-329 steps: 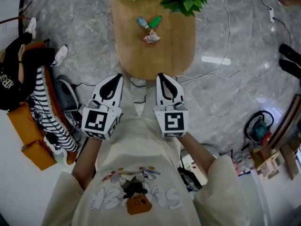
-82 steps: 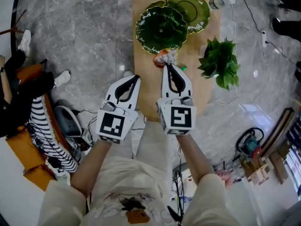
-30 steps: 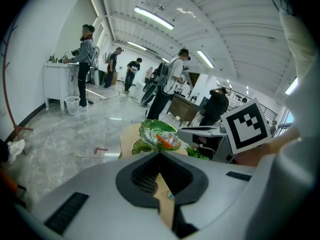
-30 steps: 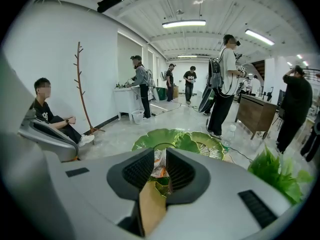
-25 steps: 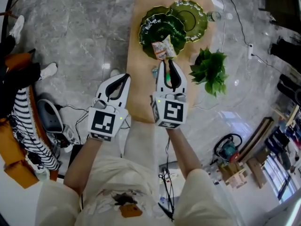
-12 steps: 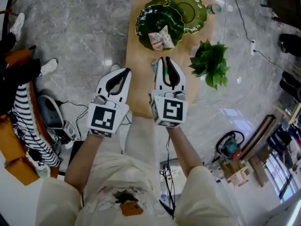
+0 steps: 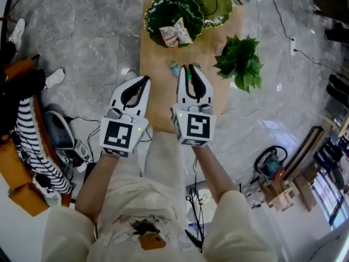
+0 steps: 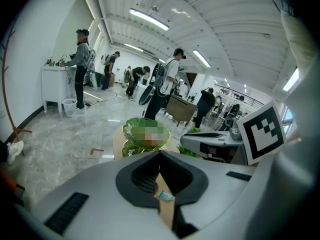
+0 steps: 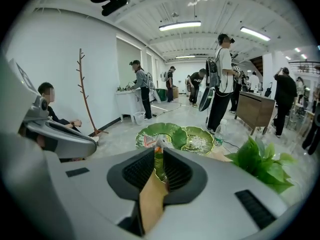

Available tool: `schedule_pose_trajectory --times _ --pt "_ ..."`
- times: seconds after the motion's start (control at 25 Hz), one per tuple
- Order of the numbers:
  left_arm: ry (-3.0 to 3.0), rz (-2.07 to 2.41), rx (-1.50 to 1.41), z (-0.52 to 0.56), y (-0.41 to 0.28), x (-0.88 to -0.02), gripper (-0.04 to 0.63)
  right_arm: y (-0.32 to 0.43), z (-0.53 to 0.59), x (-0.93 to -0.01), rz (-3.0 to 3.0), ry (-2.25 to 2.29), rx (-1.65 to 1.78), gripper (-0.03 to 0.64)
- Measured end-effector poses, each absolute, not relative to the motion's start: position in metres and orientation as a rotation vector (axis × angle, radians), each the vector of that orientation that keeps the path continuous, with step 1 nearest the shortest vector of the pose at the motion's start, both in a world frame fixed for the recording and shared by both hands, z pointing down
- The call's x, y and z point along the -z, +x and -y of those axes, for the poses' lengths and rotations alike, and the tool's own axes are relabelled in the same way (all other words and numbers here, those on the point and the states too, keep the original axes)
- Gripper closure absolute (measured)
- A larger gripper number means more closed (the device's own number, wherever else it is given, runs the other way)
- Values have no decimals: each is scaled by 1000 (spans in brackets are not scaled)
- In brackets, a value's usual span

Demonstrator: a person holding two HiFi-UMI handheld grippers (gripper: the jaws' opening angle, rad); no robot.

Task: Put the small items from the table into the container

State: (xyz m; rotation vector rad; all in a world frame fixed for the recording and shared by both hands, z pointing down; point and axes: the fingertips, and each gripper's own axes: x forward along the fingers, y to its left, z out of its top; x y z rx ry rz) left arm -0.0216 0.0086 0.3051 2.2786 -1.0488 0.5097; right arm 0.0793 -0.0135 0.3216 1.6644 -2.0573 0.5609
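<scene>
Both tools have drawn back toward the person over the last second. The crinkly packet (image 7: 174, 30) that sat at the right tool's tip then now lies loose in the leaf-shaped dish (image 7: 155, 7).

In the head view, the right tool (image 7: 189, 69) hovers over the wooden desk (image 7: 158, 97), well short of that dish. A slim green stick (image 7: 189, 75) sits in line with its tips, and a blue-wrapped sweet (image 7: 174, 68) is just beside it. The left tool (image 7: 144, 81) hangs at the desk's left edge.

In the left gripper view, the jaws meet at the tips, clenched on nothing. The sweet (image 8: 164, 196) shows through the slit below, lying on smooth pale wood.

In the right gripper view, the jaws stand narrowly apart, released. The glossy green stick (image 9: 159, 166) shows in the gap, with no sign of the pads pressing it. The glazed, scalloped dish (image 9: 175, 131) lies beyond.

One item looks delivered and two remain. The step in hand is probably lining up on the stick. The next move calls for lowering, closing squarely on its narrow, slippery body, then carrying it over the rim.
</scene>
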Motion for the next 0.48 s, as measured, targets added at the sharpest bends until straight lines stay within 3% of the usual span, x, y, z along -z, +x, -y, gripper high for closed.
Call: schedule_pose_trajectory --times 0.48 --pt "2283 1005 -554 -39 10 -325 586 113 -31 -347 2020 1684 -624 562"
